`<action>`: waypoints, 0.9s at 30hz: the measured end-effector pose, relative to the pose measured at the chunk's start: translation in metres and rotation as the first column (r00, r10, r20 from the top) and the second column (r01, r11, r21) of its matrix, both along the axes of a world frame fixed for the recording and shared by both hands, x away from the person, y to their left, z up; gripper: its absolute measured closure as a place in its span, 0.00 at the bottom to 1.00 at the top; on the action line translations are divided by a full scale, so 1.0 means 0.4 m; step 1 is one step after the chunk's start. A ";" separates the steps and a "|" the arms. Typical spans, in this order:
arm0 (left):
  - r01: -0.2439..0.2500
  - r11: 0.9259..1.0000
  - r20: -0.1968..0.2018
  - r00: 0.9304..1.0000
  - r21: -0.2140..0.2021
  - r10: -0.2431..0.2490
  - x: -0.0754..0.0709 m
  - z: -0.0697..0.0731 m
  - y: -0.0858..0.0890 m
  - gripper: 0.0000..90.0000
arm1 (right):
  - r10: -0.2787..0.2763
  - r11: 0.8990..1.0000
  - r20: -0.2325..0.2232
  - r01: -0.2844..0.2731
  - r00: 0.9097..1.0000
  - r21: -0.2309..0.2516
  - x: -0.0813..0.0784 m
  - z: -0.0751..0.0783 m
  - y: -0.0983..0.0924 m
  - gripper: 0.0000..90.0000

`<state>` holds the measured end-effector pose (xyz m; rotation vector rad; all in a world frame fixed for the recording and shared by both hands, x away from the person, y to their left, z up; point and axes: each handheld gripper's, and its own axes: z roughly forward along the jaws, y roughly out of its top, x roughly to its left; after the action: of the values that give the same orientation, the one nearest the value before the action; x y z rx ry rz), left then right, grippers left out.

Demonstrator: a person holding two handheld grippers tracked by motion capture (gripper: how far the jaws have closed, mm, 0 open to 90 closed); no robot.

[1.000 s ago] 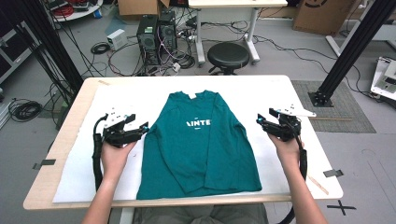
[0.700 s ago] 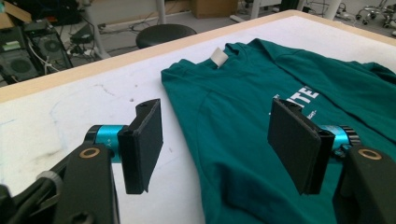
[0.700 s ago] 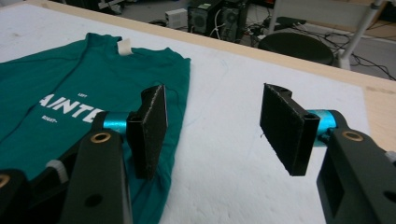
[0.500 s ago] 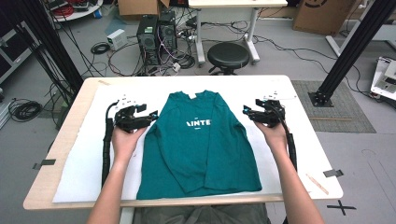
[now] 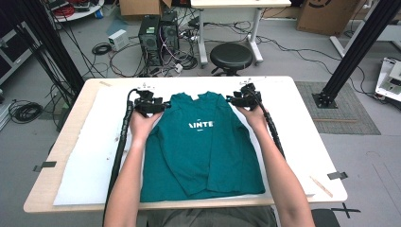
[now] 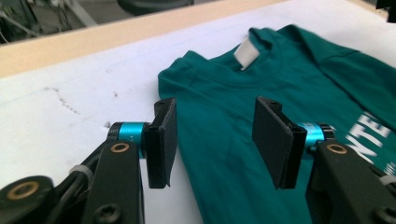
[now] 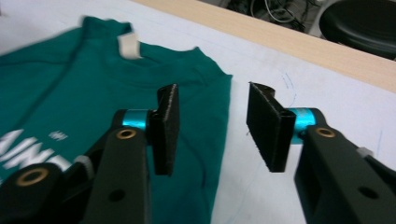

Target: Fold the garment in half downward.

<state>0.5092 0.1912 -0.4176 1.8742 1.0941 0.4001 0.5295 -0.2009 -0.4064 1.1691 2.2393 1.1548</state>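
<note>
At twelve o'clock on the pale wooden desk (image 5: pixel 61 142), the teal cotton long-sleeved shirt (image 5: pixel 203 146) lies flat on a white sheet (image 5: pixel 90 165). Both the left claw (image 6: pixel 212 140) and the right claw (image 7: pixel 212 133) have just been closing but stand spread, each straddling a shoulder edge. Pinching too shallow would likely let the fabric slip free.

shirt (image 5: pixel 201 146): matt teal cloth | table (image 5: pixel 307 85): pale smooth wood | cover (image 5: pixel 90 156): white matt sheet
</note>
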 end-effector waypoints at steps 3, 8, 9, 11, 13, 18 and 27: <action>-0.011 0.999 -0.062 0.998 0.048 0.014 0.046 -0.022 -0.016 0.57 | -0.009 1.000 -0.048 0.008 0.999 -0.018 0.043 -0.035 0.017 0.65; -0.053 0.997 -0.119 0.991 0.058 0.059 0.091 -0.051 -0.025 0.57 | 0.006 0.999 -0.106 -0.011 0.994 -0.045 0.083 -0.079 0.039 0.68; -0.054 0.997 -0.128 0.990 0.050 0.060 0.094 -0.054 -0.025 0.59 | 0.011 0.998 -0.108 -0.016 0.994 -0.053 0.091 -0.085 0.046 0.70; -0.060 0.996 -0.136 0.988 0.063 0.068 0.101 -0.061 -0.027 0.62 | 0.016 0.997 -0.108 -0.024 0.994 -0.074 0.097 -0.092 0.056 0.75; -0.062 0.997 -0.139 0.988 0.052 0.069 0.105 -0.069 -0.030 0.70 | 0.016 0.996 -0.116 -0.027 0.993 -0.089 0.100 -0.099 0.064 0.79; -0.057 0.998 -0.129 0.990 0.037 0.061 0.103 -0.068 -0.036 0.93 | 0.025 0.996 -0.110 -0.034 0.994 -0.083 0.101 -0.091 0.058 0.96; -0.007 1.000 -0.047 0.999 0.030 0.008 0.080 -0.013 -0.028 0.96 | 0.036 0.998 -0.051 -0.039 0.998 -0.053 0.078 -0.033 0.046 0.96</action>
<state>0.5412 0.1799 -0.4226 1.9150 1.1325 0.3804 0.5608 -0.1827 -0.4195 1.1517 2.3244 1.0828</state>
